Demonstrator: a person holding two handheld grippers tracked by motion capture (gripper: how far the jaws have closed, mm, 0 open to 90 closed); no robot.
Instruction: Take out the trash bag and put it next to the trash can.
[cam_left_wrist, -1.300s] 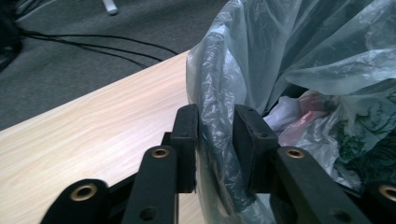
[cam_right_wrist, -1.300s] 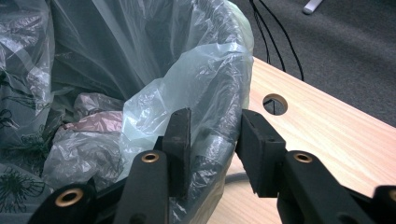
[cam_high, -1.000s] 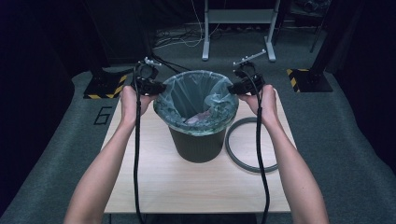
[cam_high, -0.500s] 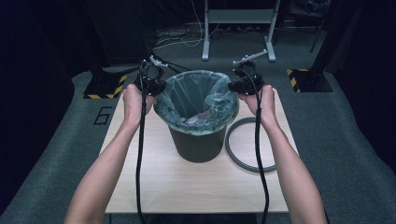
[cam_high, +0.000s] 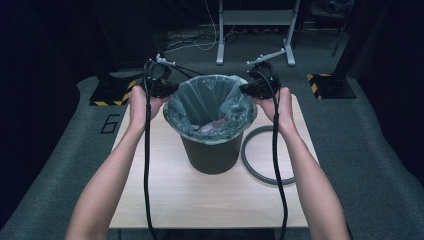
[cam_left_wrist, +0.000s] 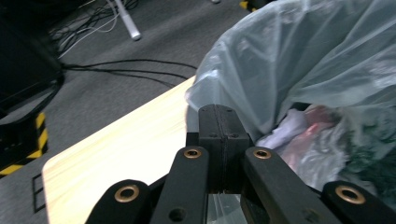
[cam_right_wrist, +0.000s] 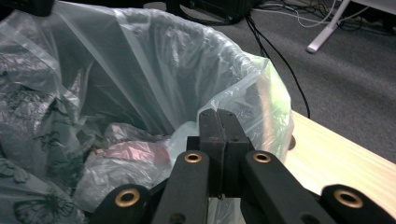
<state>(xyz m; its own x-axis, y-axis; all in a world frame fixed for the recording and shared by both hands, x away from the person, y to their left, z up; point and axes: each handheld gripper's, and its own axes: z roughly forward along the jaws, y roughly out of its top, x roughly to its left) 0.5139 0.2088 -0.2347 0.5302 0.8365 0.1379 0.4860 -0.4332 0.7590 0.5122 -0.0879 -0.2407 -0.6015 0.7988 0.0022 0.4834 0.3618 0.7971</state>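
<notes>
Black jaws on the left gripper (cam_left_wrist: 218, 140) are pressed tight together, and a bit of the thin see-through bag (cam_left_wrist: 299, 60) is pinched between them at the bottom of the left gripper view. Just past those jaws the bag puffs up, pale and crinkly, and some crumpled trash (cam_left_wrist: 308, 135) lies inside it. The right gripper (cam_right_wrist: 218, 140) looks the same in its own view: its two jaws are squeezed shut on the edge of the bag (cam_right_wrist: 154, 84), which folds over just behind them. From above, the light wooden table (cam_high: 200, 200) comes first, with the person's two bare arms reaching over it and a black cable hanging down from each tool. In the middle of the table stands a dark green bin (cam_high: 210, 152), upright, with the bag (cam_high: 210, 100) lining it and spilling over its rim. The left gripper (cam_high: 167, 89) sits at the left side of the bag's top edge, and the right gripper (cam_high: 247, 89) sits at the right side, so the bag's mouth is held wide between them. A grey ring (cam_high: 260, 160) lies flat on the table just to the right of the bin, near the right arm. Farther back, past the table, there is a grey carpet floor (cam_high: 370, 130), some loose wires (cam_high: 185, 42) and the white legs of a stand (cam_high: 255, 30).
</notes>
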